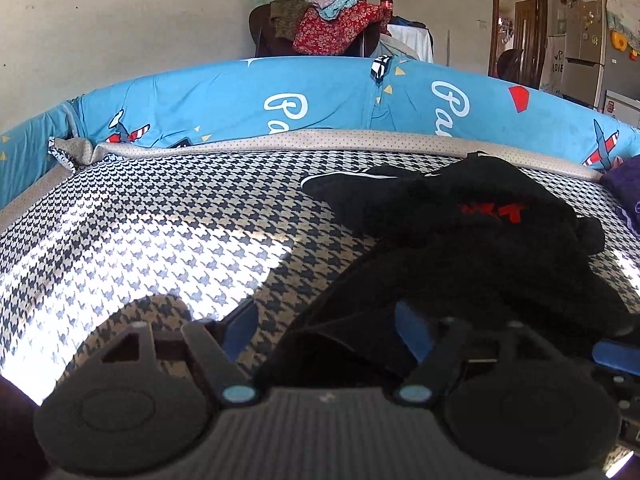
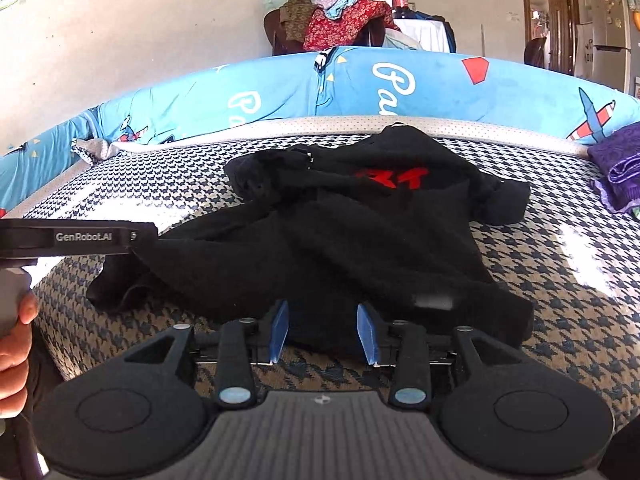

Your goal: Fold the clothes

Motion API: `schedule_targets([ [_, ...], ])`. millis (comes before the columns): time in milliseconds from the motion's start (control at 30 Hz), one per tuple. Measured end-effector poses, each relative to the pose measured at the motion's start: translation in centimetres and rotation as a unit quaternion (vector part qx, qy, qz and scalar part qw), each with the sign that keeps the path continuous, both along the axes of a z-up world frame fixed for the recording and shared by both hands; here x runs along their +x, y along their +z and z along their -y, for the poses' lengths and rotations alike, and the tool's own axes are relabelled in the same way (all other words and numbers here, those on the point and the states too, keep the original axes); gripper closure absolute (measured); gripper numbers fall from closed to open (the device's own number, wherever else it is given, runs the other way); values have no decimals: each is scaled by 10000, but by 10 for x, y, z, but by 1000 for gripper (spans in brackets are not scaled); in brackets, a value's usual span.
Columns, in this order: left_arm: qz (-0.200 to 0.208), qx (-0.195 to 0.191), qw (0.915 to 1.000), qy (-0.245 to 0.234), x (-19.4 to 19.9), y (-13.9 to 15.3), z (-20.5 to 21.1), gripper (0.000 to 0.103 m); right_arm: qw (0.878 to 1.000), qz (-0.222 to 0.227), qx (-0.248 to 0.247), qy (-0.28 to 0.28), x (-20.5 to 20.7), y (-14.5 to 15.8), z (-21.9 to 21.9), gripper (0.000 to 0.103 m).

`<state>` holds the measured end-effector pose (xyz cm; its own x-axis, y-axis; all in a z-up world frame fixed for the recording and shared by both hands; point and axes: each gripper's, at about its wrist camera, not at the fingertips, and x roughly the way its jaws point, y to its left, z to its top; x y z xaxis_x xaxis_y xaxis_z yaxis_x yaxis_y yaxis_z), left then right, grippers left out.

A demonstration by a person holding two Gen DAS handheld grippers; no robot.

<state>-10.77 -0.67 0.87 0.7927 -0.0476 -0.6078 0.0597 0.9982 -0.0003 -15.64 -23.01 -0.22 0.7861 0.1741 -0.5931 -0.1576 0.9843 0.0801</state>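
Observation:
A black sweater (image 1: pixel 480 240) with a red print lies crumpled on the houndstooth bed cover (image 1: pixel 160 220). In the left wrist view my left gripper (image 1: pixel 326 328) stands wide open at the sweater's near left corner, with a fold of black fabric lying loose between its blue pads (image 1: pixel 240 328). In the right wrist view the same sweater (image 2: pixel 340 240) spreads out ahead. My right gripper (image 2: pixel 324 334) is open at the near hem, and the pads (image 2: pixel 280 332) flank the fabric without pressing it. The left gripper's side (image 2: pixel 80 238) reaches the sweater's left edge.
A blue printed bolster (image 1: pixel 320 96) runs along the bed's far edge. A purple cloth (image 2: pixel 620 168) lies at the right. Behind the bed stands a chair piled with clothes (image 2: pixel 344 20), and a fridge (image 1: pixel 592 40) is at far right. A hand (image 2: pixel 16 340) shows at left.

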Motion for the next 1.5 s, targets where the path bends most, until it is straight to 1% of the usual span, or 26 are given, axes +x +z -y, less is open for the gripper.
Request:
schedule_targets([
  [33,-6,23,10000,-31,5,0,2,21,10000,-32,30,54,4,1,-1,59],
  [67,-23,61,10000,-50,11,0,4,18,9999,-68,64,95,7,2,-1,57],
  [167,-66,142,9998,-93,27,1,7,17,9995,-196,100,209,21,4,-3,54],
  [333,-64,238,9996,-97,57,3,12,15,9984,-342,-59,452,49,8,-5,49],
  [567,87,437,9983,-375,96,7,31,14,9967,-454,-129,656,100,11,1,48],
  [633,107,505,9975,-489,107,6,38,14,9965,-496,-174,655,116,10,4,48],
  [767,167,639,9958,-631,126,3,51,8,9957,-639,-162,645,139,6,9,48],
  [933,100,813,9940,-725,152,-9,64,8,9955,-833,-112,444,162,2,16,47],
  [1000,33,801,9941,-735,162,-13,66,8,9956,-880,-130,304,170,0,17,46],
  [1033,-4,778,9942,-744,166,-16,68,9,9955,-906,-146,227,174,0,17,43],
  [1067,-32,741,9944,-754,170,-17,69,10,9955,-924,-164,148,177,-1,17,37],
  [1100,-55,698,9947,-755,173,-18,69,10,9954,-936,-182,67,181,-1,17,35],
  [1133,-74,658,9950,-748,175,-19,70,13,9953,-947,-201,-13,184,-2,18,33],
  [1200,-109,578,9956,-730,179,-21,70,19,9951,-955,-244,-78,188,-3,17,32],
  [1267,-149,509,9956,-774,180,-22,71,36,9949,-958,-288,-119,192,-3,15,31],
  [1300,-137,485,9956,-785,179,-23,72,40,9948,-960,-311,-139,193,-4,15,31],
  [1367,-86,454,9958,-793,177,-22,72,51,9945,-978,-339,-174,197,-5,14,30],
  [1433,16,461,9964,-716,175,-17,70,57,9940,-1028,-316,-189,200,-5,14,29],
  [1500,63,321,9974,-638,174,-12,64,57,9938,-1054,-299,-199,202,-5,13,28],
])
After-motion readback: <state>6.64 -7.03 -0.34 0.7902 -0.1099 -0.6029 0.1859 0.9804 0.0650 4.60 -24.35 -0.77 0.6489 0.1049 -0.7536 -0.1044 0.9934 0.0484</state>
